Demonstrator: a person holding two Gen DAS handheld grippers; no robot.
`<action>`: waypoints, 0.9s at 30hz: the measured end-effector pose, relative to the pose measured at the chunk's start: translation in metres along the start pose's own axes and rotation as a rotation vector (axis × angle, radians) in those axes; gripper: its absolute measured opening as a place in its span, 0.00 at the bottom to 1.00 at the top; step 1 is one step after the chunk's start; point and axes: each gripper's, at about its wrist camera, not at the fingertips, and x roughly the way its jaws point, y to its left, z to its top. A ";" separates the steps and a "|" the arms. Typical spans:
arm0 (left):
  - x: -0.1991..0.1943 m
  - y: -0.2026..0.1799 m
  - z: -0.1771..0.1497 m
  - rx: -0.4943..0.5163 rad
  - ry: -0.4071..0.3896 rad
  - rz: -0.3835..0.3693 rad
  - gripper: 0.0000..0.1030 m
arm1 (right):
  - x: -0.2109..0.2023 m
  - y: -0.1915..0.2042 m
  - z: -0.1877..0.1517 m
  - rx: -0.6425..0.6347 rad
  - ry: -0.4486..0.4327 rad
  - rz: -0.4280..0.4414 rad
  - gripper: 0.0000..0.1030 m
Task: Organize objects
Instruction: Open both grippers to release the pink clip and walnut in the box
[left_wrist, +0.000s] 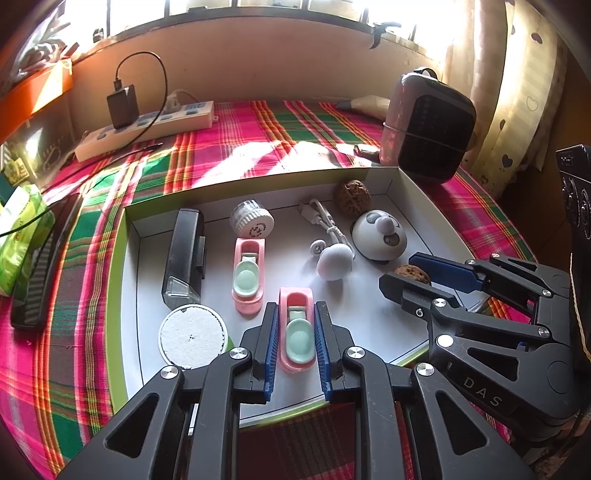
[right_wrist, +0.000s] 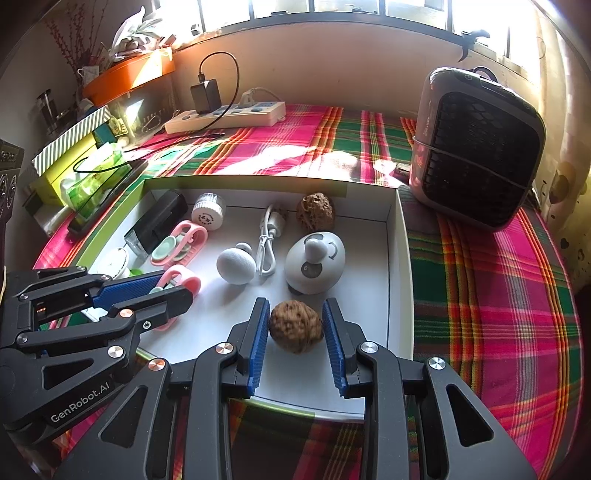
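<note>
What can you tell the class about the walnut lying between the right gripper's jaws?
The walnut is brown, rounded and deeply wrinkled, with a hard, woody-looking shell that seems whole. It lies on the white floor of the box, near its front right corner, just in front of the grey dome-shaped gadget. The right gripper straddles it, jaws open, with narrow gaps either side.

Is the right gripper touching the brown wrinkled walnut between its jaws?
Apart. In the right wrist view, the right gripper straddles the brown wrinkled walnut, with white tray floor showing as slivers on both sides.
</note>
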 end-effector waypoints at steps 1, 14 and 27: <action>0.000 0.000 0.000 0.000 0.000 0.003 0.20 | 0.000 0.000 0.000 0.001 0.000 0.000 0.30; -0.007 -0.001 -0.004 -0.010 -0.013 0.020 0.25 | -0.009 0.000 -0.003 0.020 -0.021 -0.002 0.40; -0.034 -0.005 -0.018 -0.016 -0.064 0.070 0.25 | -0.035 0.010 -0.014 0.037 -0.070 -0.007 0.40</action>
